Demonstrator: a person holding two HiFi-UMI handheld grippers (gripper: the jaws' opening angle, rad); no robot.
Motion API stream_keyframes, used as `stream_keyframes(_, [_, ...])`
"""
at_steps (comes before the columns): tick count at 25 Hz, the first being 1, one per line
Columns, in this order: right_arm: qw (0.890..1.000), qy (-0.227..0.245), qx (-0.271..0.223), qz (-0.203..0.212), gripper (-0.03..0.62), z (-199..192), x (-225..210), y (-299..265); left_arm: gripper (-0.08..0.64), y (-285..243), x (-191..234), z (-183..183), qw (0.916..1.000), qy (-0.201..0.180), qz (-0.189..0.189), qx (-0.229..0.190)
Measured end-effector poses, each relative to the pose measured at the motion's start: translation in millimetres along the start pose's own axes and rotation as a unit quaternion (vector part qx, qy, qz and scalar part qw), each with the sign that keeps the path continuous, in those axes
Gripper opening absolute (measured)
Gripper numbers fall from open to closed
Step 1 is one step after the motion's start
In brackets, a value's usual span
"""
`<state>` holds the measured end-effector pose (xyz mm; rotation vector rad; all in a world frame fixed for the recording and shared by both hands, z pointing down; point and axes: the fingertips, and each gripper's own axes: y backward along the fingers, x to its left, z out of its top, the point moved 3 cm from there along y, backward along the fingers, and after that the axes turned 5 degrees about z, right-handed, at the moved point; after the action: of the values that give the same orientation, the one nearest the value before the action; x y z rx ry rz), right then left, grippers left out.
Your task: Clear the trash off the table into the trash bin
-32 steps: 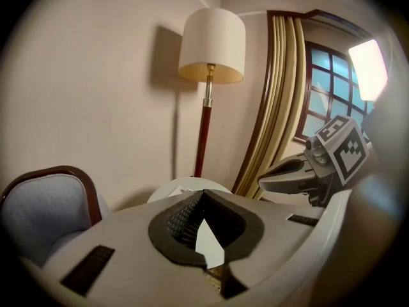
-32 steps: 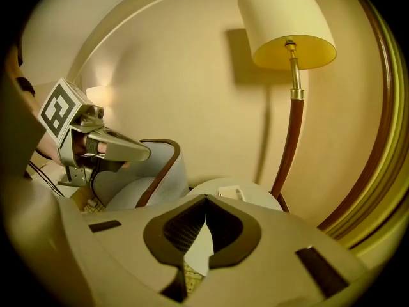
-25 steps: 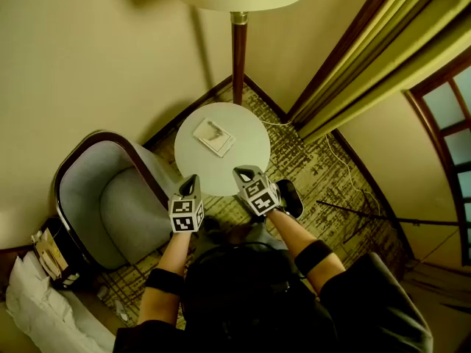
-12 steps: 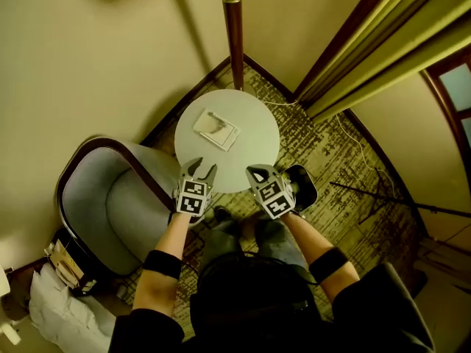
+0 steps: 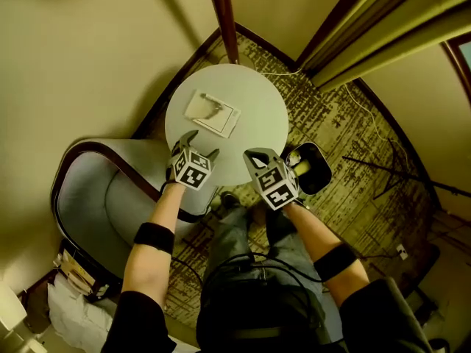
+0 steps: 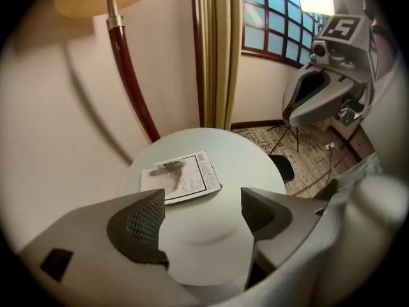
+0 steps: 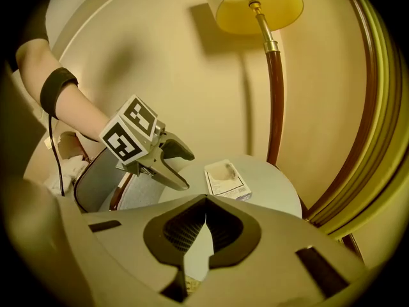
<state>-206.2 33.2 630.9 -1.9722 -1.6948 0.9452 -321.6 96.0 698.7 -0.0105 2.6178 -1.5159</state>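
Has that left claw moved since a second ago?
Yes. The left gripper has advanced over the round table's near edge, with its jaws opening and nothing between them.

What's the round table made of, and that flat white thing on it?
Round table: smooth matte white top, no grain; maybe painted wood or laminate. Flat white thing: probably paper or thin card, with print and sharp corners.

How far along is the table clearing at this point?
Nothing looks done yet: the flat packet lies on the round table, the only trash visible there. In hand: nothing. The left claw is opening near the table's edge with nothing between its jaws; the right claw is shut and empty. Left: grasp the packet and drop it in the black bin beside the table.
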Motion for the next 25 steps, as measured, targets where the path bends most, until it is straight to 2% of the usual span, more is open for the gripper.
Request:
stream_keyframes(4, [1.0,-0.013,0.0,-0.001,0.003,-14,-1,-19,0.377,-34,13,-12,0.9977,-0.066,-0.001,0.016])
stream_keyframes(10, [0.999,-0.037,0.002,-0.005,0.003,-37,-5,-36,0.377,-75,27,-22,0.9904,-0.133,-0.015,0.036])
stream_keyframes(19, [0.998,-0.059,0.0,-0.011,0.003,-60,-13,-51,0.377,-114,38,-38,0.967,-0.244,-0.029,0.068])
stream_keyframes(25, [0.998,-0.069,0.0,-0.016,0.003,-67,-20,-52,0.376,-131,37,-43,0.956,-0.276,-0.05,0.087])
